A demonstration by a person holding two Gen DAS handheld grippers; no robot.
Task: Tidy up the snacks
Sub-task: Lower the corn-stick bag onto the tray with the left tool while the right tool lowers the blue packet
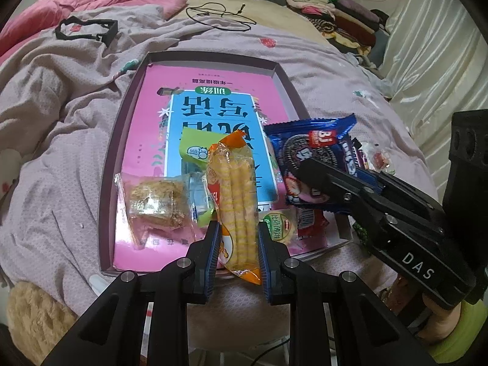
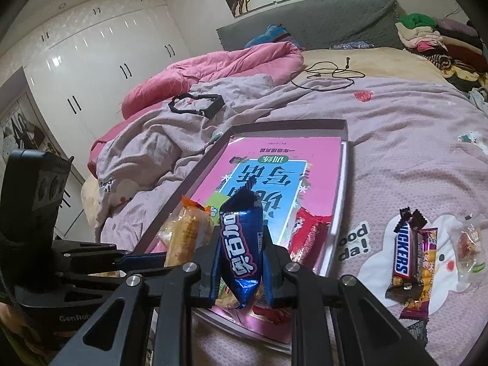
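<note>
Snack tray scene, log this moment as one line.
left hand-held gripper: shut on yellow wafer pack | right hand-held gripper: shut on blue cookie pack | both over tray

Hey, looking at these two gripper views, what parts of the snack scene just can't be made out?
- Left wrist view: the Oreo pack is partly covered by the right gripper.
- Left wrist view: the round green-labelled snack sits behind a finger; its text is too small.
- Right wrist view: the box's near corner hides behind the Oreo pack and gripper frame.
</note>
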